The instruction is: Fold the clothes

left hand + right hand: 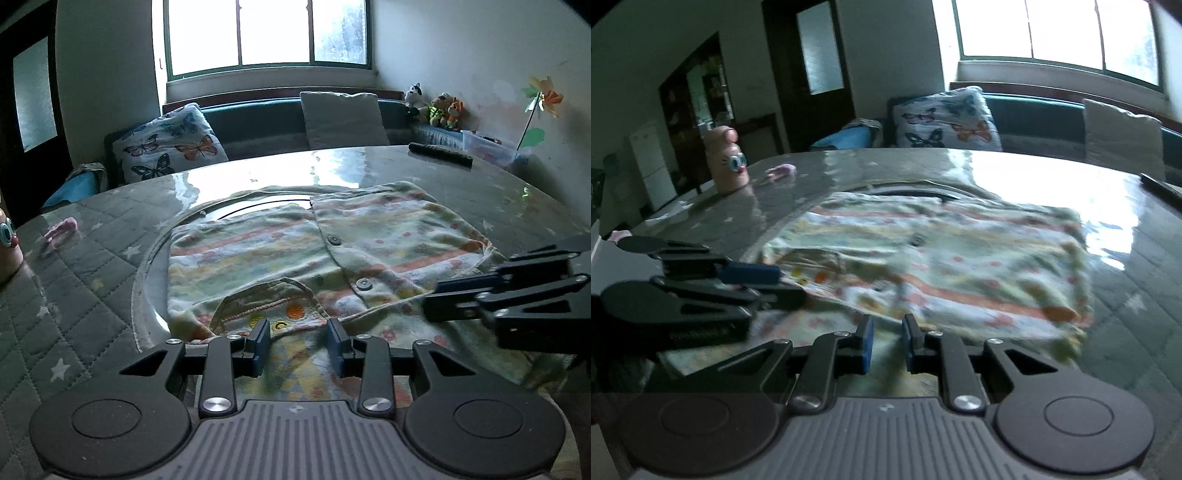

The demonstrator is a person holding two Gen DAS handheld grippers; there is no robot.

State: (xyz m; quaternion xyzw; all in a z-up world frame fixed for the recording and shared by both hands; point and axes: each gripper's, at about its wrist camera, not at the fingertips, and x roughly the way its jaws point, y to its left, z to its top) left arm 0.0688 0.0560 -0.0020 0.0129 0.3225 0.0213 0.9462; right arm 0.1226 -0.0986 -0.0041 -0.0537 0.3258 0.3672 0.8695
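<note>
1. One clear plastic box (pixel 487 147) sits at the far right edge of the table (pixel 92 251); what is in it is too small to tell.
2. One pink cat-faced bottle (pixel 726 162) stands upright on the far left of the table, top on, contents hidden.
3. The striped baby garment (pixel 258 258) lies flat in the middle of the table on a round glass turntable (pixel 153 258), snaps showing. Its near part is doubled over.
4. The left gripper (pixel 300 343) is at the garment's near edge. Its jaws stand moderately apart over the cloth, and the pads do not visibly press on it.
5. The right gripper (pixel 888 343) is just to the right of it at the same near edge. Its jaws are narrow with cloth showing in the gap, and the blur leaves it unclear whether they pinch it.
6. Only the left wrist view shows the box, a dark remote (pixel 439 155) on the far right of the table, plush toys (pixel 439 109) and a paper pinwheel (pixel 543 96).
7. Only the right wrist view shows the whole bottle and a white fridge (pixel 652 162) through a doorway on the far left.
8. Both views show the butterfly cushion (pixel 170 144) beyond the table and a small pink item (pixel 62 227) on the table's left.
</note>
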